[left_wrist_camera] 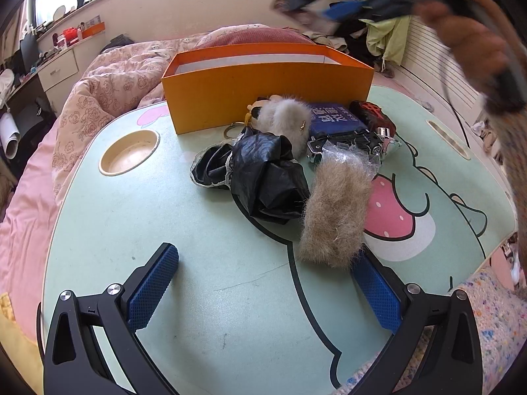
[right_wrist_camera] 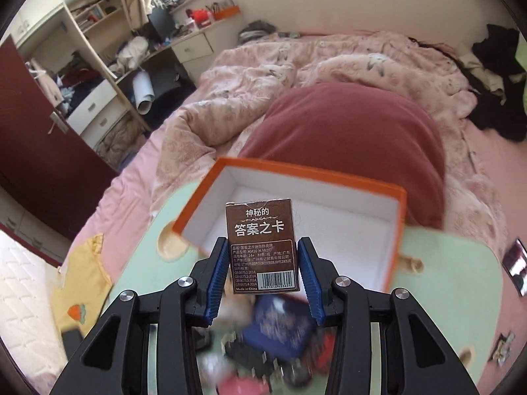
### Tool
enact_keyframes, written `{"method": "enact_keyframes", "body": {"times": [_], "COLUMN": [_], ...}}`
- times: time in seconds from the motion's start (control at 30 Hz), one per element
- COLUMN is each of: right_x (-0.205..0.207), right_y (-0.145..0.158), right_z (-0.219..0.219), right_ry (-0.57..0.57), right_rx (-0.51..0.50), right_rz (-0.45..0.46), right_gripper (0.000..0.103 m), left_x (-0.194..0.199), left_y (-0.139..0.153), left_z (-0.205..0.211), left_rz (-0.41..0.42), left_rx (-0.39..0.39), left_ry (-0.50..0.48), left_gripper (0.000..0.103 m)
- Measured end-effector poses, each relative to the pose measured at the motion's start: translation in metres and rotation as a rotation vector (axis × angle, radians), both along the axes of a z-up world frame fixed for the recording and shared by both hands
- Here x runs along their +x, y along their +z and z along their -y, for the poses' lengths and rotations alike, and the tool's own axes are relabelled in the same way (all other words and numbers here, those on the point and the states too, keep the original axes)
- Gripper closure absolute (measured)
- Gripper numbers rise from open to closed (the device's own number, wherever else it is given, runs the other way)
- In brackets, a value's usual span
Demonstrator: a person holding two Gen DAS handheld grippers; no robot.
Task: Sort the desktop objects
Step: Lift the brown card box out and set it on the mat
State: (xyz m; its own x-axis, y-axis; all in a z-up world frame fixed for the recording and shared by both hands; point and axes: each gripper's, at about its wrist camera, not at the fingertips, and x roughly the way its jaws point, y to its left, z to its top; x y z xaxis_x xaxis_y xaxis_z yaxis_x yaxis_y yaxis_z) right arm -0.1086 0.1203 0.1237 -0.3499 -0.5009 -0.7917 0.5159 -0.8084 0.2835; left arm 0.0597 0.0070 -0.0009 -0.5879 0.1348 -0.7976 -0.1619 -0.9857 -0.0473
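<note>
My right gripper (right_wrist_camera: 263, 263) is shut on a small brown card box (right_wrist_camera: 262, 247) and holds it in the air over the near edge of the open orange box (right_wrist_camera: 393, 230), whose white inside shows nothing in it. In the left wrist view the right gripper (left_wrist_camera: 306, 6) is a blur high above the orange box (left_wrist_camera: 263, 92). My left gripper (left_wrist_camera: 263, 283) is open and empty, low over the green lap table (left_wrist_camera: 164, 230). Its right finger (left_wrist_camera: 375, 293) touches a tan fur piece (left_wrist_camera: 332, 210). A black plastic bag (left_wrist_camera: 263, 177), a grey fur charm (left_wrist_camera: 286, 118) and a blue box (left_wrist_camera: 332, 118) lie behind.
A red-black item (left_wrist_camera: 372, 115) and a shiny metal toy (left_wrist_camera: 346, 144) lie beside the blue box. The table has a round cup recess (left_wrist_camera: 128, 158) at left and sits on a bed with a pink quilt (right_wrist_camera: 296, 75) and a red cushion (right_wrist_camera: 346, 138).
</note>
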Motion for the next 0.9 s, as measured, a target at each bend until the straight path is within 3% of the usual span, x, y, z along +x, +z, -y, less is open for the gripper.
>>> {"method": "enact_keyframes", "body": {"times": [0.13,0.27,0.37,0.43,0.5,0.53,0.57,0.67,0.9], "right_x": [0.058,0.100,0.123,0.132,0.139,0.140,0.142,0.150,0.176], "right_y": [-0.017,-0.058,-0.086,-0.092,-0.087,-0.081,-0.075,-0.068,-0.104], "right_z": [-0.029,-0.042,-0.055,-0.058,-0.062,-0.064,-0.068,-0.075,-0.075], "right_ry": [0.016,0.006,-0.011,-0.047,-0.114,-0.148,-0.187,-0.226,-0.213], "right_rx": [0.003,0.019,-0.031,-0.042,-0.066,-0.096,-0.132,-0.134,0.142], "right_rz": [0.038,0.094,0.176,0.135,0.041,0.003,-0.040,-0.095,-0.134], "right_gripper": [0.062,0.061,0.061,0.060,0.037,0.016,0.005,0.005,0.004], "left_x": [0.000,0.000,0.001,0.001,0.000,0.001,0.001,0.001,0.001], "left_y": [0.001,0.001,0.001,0.001,0.001,0.001,0.001,0.001,0.001], "left_z": [0.000,0.000,0.001,0.001,0.001,0.001,0.001,0.000,0.001], "left_rz": [0.001,0.003,0.003,0.003,0.003,0.003,0.003,0.002,0.003], "left_rx": [-0.001,-0.003,-0.003,-0.004,-0.003,-0.003,-0.003,-0.003,-0.004], "left_ry": [0.002,0.005,0.004,0.004,0.004,0.004,0.004,0.004,0.005], "left_gripper": [0.000,0.000,0.000,0.000,0.000,0.000,0.000,0.000,0.000]}}
